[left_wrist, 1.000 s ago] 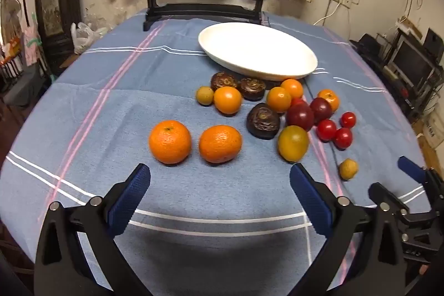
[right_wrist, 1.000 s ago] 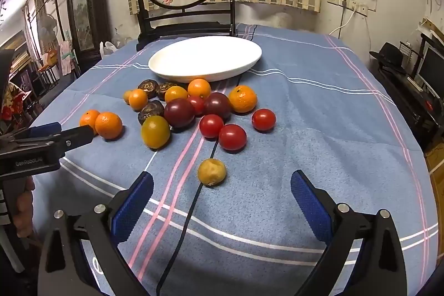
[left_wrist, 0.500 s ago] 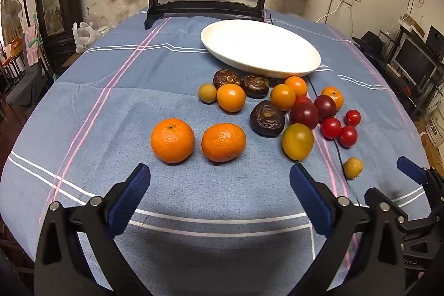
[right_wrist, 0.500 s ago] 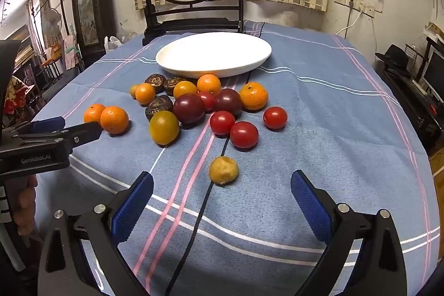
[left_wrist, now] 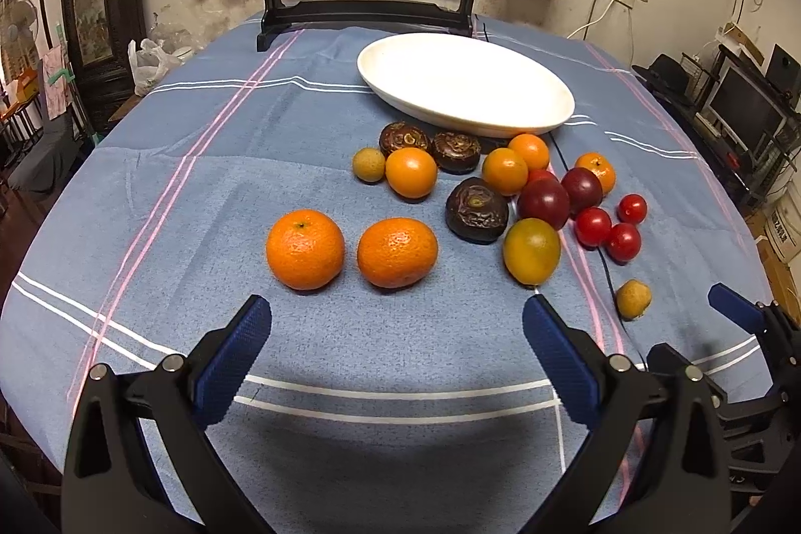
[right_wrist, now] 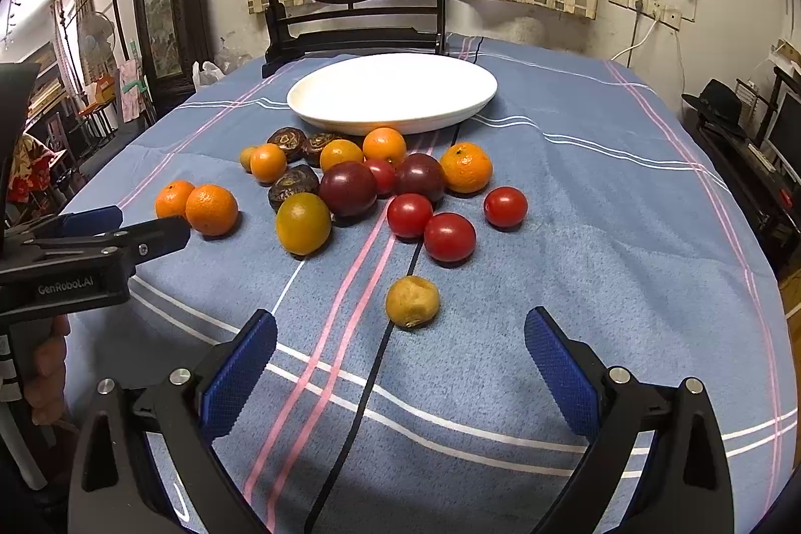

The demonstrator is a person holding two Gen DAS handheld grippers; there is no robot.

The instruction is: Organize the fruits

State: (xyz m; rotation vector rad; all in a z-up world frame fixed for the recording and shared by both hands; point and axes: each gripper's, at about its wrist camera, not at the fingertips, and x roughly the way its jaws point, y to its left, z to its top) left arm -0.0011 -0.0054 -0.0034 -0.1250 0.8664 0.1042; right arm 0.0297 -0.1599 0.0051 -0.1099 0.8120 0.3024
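Several fruits lie on a blue striped tablecloth in front of an empty white oval plate point(left_wrist: 465, 83), which also shows in the right wrist view point(right_wrist: 393, 93). Two mandarins point(left_wrist: 305, 248) point(left_wrist: 397, 252) lie just ahead of my open, empty left gripper point(left_wrist: 395, 334). A small yellowish fruit point(right_wrist: 412, 301) lies just ahead of my open, empty right gripper point(right_wrist: 400, 349). Behind it are red tomatoes point(right_wrist: 449, 236), dark plums point(right_wrist: 348, 188), a yellow-green fruit point(right_wrist: 303, 222), oranges and brown wrinkled fruits point(left_wrist: 476, 209).
A black cable point(right_wrist: 370, 379) runs across the cloth between the right fingers. A dark wooden screen stand point(left_wrist: 370, 3) stands behind the plate. The right gripper shows at the left view's right edge point(left_wrist: 736, 314); the left gripper shows in the right view point(right_wrist: 125, 233).
Both grippers have moved forward a little toward the fruit and tilted up slightly. Both stay open. No fruit has moved.
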